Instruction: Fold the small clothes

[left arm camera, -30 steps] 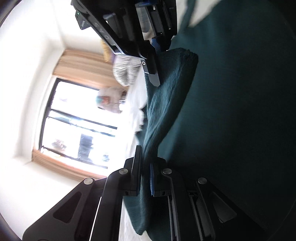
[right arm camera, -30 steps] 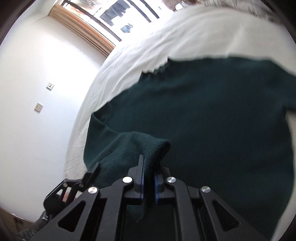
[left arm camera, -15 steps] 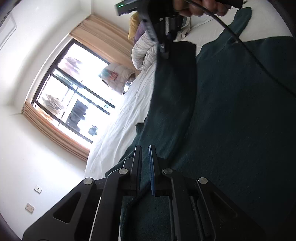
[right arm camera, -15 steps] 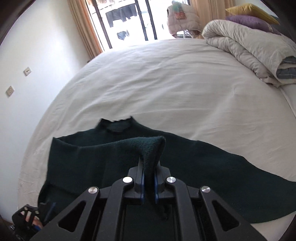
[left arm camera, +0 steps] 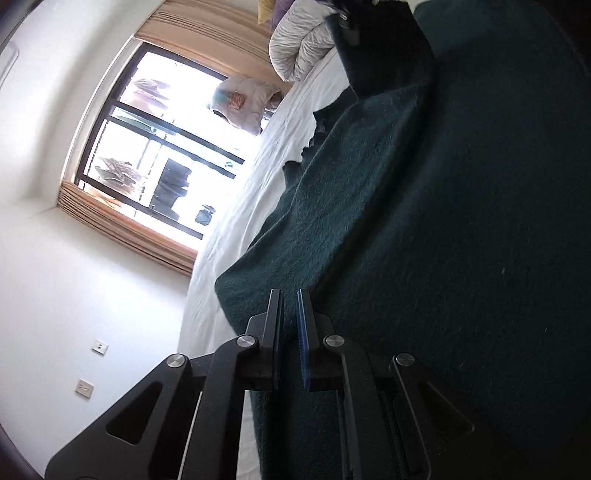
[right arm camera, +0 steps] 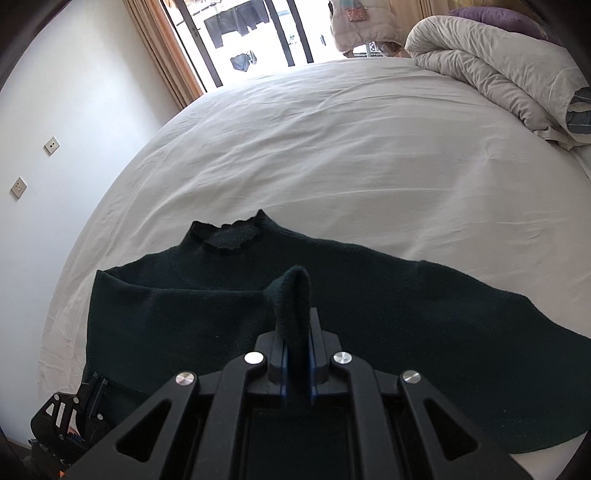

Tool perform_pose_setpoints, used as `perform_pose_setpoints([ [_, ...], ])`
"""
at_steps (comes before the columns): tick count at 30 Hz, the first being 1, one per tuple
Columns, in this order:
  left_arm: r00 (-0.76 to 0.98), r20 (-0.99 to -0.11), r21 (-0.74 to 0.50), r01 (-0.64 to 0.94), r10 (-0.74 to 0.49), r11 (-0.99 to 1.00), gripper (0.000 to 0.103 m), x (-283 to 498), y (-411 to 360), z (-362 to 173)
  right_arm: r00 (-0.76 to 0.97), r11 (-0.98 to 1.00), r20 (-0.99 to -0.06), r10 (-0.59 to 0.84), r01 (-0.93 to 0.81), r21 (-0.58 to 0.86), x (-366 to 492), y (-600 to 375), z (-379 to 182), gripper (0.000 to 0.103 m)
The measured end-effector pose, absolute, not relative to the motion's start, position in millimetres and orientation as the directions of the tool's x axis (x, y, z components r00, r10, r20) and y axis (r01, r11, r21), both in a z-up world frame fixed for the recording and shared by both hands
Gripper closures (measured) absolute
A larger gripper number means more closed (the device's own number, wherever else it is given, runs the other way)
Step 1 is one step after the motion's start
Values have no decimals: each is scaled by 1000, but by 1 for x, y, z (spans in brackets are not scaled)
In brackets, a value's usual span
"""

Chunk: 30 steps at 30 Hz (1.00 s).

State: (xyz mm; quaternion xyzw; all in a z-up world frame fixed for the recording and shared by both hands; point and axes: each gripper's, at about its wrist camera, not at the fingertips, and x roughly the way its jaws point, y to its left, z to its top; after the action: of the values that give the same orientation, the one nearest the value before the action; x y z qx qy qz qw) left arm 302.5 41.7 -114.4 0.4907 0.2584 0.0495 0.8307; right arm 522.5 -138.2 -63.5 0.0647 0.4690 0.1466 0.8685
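Observation:
A dark green knitted sweater (right arm camera: 388,325) lies on the white bed, its frilled collar (right arm camera: 225,236) pointing away from me. Its left side is folded over the body. My right gripper (right arm camera: 297,332) is shut on a raised pinch of that fold (right arm camera: 295,291). My left gripper (right arm camera: 92,391) sits at the sweater's near left corner. In the left wrist view the left gripper (left arm camera: 290,317) is shut on the sweater (left arm camera: 406,240) edge, which runs up to the lifted part (left arm camera: 384,55) at the top.
White bed sheet (right arm camera: 332,147) stretches beyond the sweater. A rolled grey duvet (right arm camera: 498,74) and a purple pillow (right arm camera: 495,16) lie at the far right. A window (left arm camera: 166,155) with tan curtains is behind the bed. Wall sockets (right arm camera: 18,186) sit on the left wall.
Both grippers carried the sweater's side across its body while staying shut on it. The right view swung up from the sweater to the whole bed; the left view rolled.

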Motion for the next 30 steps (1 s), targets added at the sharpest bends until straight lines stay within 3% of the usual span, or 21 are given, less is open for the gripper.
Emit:
perform_pose_setpoints([
  [15,767,-437,788,76,469,611,95,315,95,-119,554,947,-770,316,-230,223,517,-110,-25,95],
  [24,742,-446,777,44,500,628,95,321,94,-114,500,949,-806,316,-164,270,532,-124,-62,95],
  [30,741,-493,729,66,456,681,95,325,96,-105,455,930,-820,348,-57,363,541,-158,-102,94],
])
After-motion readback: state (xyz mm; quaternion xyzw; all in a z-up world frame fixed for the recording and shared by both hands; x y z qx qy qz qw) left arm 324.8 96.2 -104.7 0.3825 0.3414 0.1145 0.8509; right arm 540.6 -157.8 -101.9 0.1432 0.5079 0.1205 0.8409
